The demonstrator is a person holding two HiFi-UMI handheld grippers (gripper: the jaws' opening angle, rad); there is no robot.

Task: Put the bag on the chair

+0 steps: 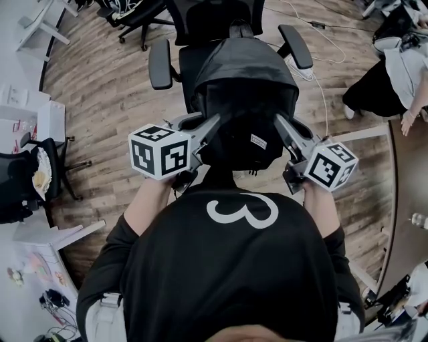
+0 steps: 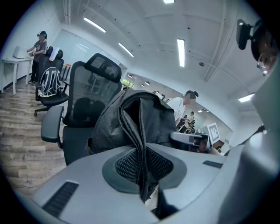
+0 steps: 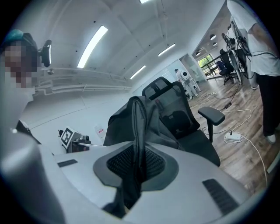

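A black fabric bag (image 1: 244,87) hangs between my two grippers, over the seat of a black office chair (image 1: 160,63). My left gripper (image 1: 212,125) is shut on the bag's left edge, my right gripper (image 1: 281,123) shut on its right edge. In the left gripper view a fold of the bag (image 2: 131,118) runs down between the pads of the left gripper (image 2: 142,159), with the chair (image 2: 85,103) behind it. In the right gripper view the right gripper (image 3: 135,164) pinches a strip of the bag (image 3: 133,120), and the chair (image 3: 183,116) stands beyond.
Wood floor all round. A white cable and power strip (image 1: 297,67) lie right of the chair. A person (image 1: 394,73) stands at the far right. More black chairs (image 1: 137,17) stand at the back left, and white desks (image 1: 40,120) line the left side.
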